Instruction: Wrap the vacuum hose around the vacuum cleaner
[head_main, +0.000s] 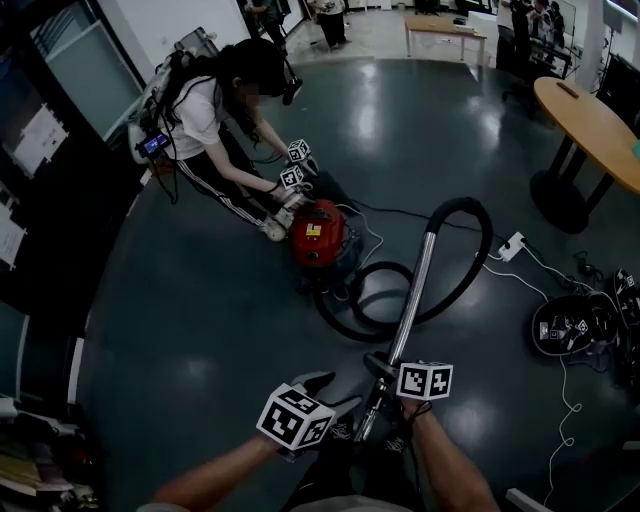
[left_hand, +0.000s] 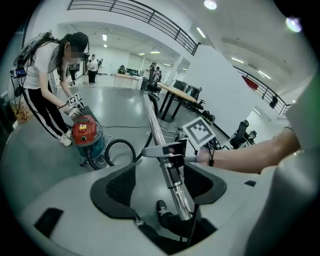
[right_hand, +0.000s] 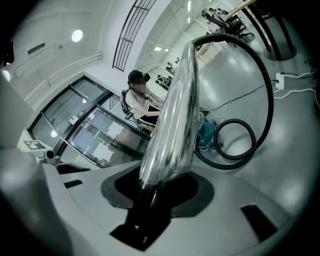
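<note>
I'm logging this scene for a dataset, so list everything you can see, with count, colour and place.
vacuum cleaner: one, red top, blue base, mid-floor
hose: one, black, looped on the floor by the cleaner
metal tube: one, silver, from right tool up to hose
other person: one, white top, bent over the cleaner
power strip: one, white, floor right of hose
table: one, wooden top, far right
left tool: one, grey, jaws apart around the tube
right tool: one, grey, shut on the tube
</note>
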